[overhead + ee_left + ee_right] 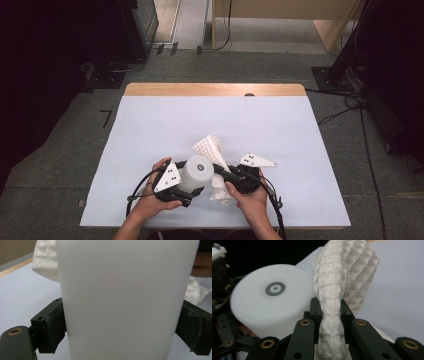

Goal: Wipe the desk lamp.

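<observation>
A white cylinder [196, 172] with a grey ring mark on its top [275, 288] stands upright near the table's front edge. My left gripper [192, 184] is shut on it, and its black pads [53, 325] press on both sides of the cylinder's smooth wall [122, 290]. A white waffle-textured cloth [210, 147] lies just right of the cylinder, partly lifted. My right gripper [222, 173] is shut on a bunched strand of that cloth [330, 325], which rises between the jaws and fans out above them. More of the cloth [45, 260] lies behind the cylinder.
The pale sheet [175, 120] covers most of the table, with a wooden strip [215, 89] along the far edge. Both of the person's hands [252, 200] rest close to the front edge. Cables [345, 107] and dark equipment stand on the floor around the table.
</observation>
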`<state>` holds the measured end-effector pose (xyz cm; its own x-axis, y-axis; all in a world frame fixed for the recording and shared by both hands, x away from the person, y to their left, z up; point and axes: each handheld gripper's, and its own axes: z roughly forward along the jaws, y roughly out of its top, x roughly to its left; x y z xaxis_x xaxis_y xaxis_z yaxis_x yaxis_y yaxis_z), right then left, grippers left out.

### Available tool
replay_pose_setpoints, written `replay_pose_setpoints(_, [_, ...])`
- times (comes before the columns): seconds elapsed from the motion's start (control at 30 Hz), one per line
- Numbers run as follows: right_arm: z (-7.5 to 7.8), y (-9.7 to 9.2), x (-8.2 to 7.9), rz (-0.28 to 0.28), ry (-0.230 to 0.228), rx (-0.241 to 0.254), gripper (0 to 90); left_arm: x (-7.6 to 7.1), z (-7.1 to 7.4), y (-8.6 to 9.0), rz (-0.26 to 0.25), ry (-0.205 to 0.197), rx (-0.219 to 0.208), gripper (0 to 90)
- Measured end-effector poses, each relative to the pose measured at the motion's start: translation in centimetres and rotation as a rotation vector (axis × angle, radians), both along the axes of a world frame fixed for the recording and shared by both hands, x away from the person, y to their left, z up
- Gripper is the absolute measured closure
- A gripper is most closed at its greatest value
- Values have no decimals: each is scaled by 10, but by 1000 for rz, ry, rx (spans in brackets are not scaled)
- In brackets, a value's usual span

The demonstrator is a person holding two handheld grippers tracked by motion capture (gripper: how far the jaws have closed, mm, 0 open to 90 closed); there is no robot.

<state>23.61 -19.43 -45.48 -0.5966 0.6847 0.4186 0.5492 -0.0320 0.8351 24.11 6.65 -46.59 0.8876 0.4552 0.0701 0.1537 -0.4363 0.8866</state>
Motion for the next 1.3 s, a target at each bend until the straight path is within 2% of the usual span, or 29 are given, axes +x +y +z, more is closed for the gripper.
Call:
replay_pose_setpoints(0.07, [0, -3, 1, 26, 7, 46, 793, 1, -1, 1, 9, -2, -4, 84])
replay_pose_setpoints(0.13, [0, -4, 1, 39, -6, 59, 794, 1, -1, 1, 17, -4, -4, 84])
replay_pose_setpoints(0.37, [3, -2, -2, 88, -42, 80, 797, 6, -5, 2, 59, 3, -16, 84])
replay_pose_setpoints(0.47, [3, 1, -2, 96, -49, 83, 796, 7, -7, -1, 83, -13, -12, 85])
replay_pose_setpoints(0.57, [5, 3, -3, 90, -57, 86, 797, 9, -6, -2, 91, -12, -25, 85])
replay_pose_setpoints(0.6, [6, 3, -3, 86, -64, 86, 796, 11, -5, -2, 101, -14, -45, 85])
replay_pose_setpoints(0.63, [7, 3, -3, 81, -64, 80, 796, 12, -6, -3, 110, -18, -48, 85])
replay_pose_setpoints(0.73, [5, 4, -2, 58, -59, 40, 795, 14, -10, -6, 133, -23, -20, 85])
replay_pose_setpoints(0.83, [-1, 3, 1, 31, -35, 27, 791, 16, -10, -7, 147, 1, -29, 83])
replay_pose_setpoints(0.97, [0, -1, 2, -4, -36, 13, 785, 16, -9, -7, 154, 27, -36, 67])
replay_pose_setpoints(1.03, [2, -5, 1, -37, -50, -3, 783, 16, -5, -1, 145, 41, -72, 45])
replay_pose_setpoints(1.2, [5, -21, 5, -137, -91, -80, 778, 12, 0, 7, 123, 53, -96, 33])
replay_pose_setpoints(1.3, [1, -35, 10, -205, -96, -119, 775, 10, 1, 12, 117, 58, -113, 32])
